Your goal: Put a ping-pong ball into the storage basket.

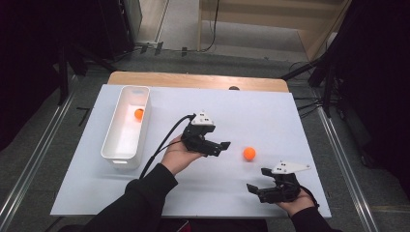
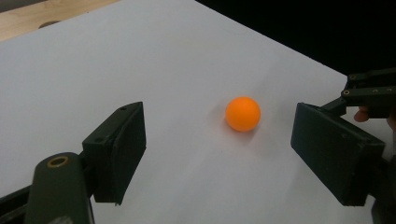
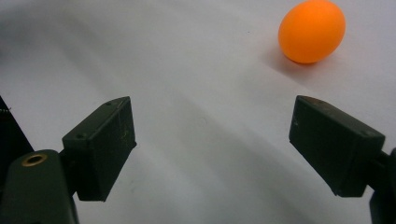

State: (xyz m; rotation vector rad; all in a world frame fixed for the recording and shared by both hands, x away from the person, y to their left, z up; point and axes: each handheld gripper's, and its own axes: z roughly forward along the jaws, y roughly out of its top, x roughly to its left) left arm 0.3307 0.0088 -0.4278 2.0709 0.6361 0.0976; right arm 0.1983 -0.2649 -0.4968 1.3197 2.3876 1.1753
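Note:
An orange ball (image 1: 249,153) lies loose on the white table top (image 1: 270,116), right of centre. My left gripper (image 1: 218,146) is held just left of it, jaws open and pointing at it; in the left gripper view the ball (image 2: 243,114) sits ahead between the spread jaws, untouched. My right gripper (image 1: 257,181) rests near the front right edge, open and empty, with the ball (image 3: 312,31) off to its upper right. A second orange ball (image 1: 139,114) lies inside the white bin (image 1: 115,145) at the left.
The bin stands lengthwise on the left part of the table. A wooden strip (image 1: 193,79) runs along the far edge. Dark stands and cables surround the table on the floor. The other gripper (image 2: 371,91) shows at the right of the left gripper view.

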